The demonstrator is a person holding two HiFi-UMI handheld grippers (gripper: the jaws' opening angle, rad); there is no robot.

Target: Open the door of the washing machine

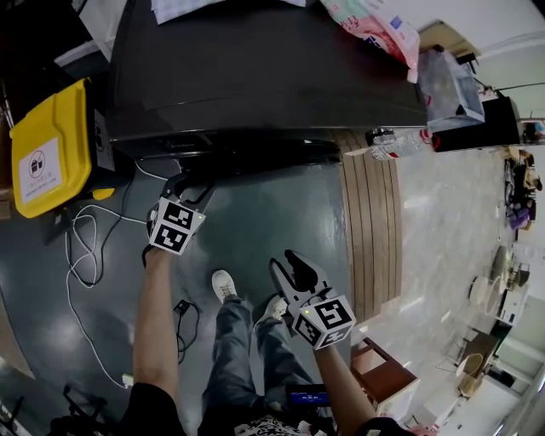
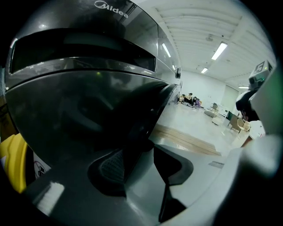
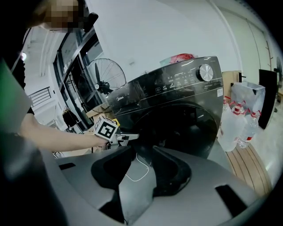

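Observation:
A dark front-loading washing machine (image 1: 255, 68) fills the top of the head view; its round door (image 3: 185, 128) faces the floor space where I stand. My left gripper (image 1: 189, 181) is up against the door's left side. In the left gripper view the door's dark rim (image 2: 148, 117) runs down between the jaws of the left gripper (image 2: 139, 152), next to the left pad (image 2: 110, 170), with a strip of floor showing before the right jaw. My right gripper (image 1: 283, 260) hangs over the floor in front of the machine, open and with nothing in it (image 3: 141, 150).
A yellow bin (image 1: 47, 153) stands left of the machine, with white cables (image 1: 85, 247) on the floor. Plastic bottles (image 1: 400, 143) and a wooden strip (image 1: 370, 230) lie to the right. A bag (image 1: 375, 25) rests on top. My shoes (image 1: 223, 285) are below; a wooden stool (image 1: 383, 375) is at lower right.

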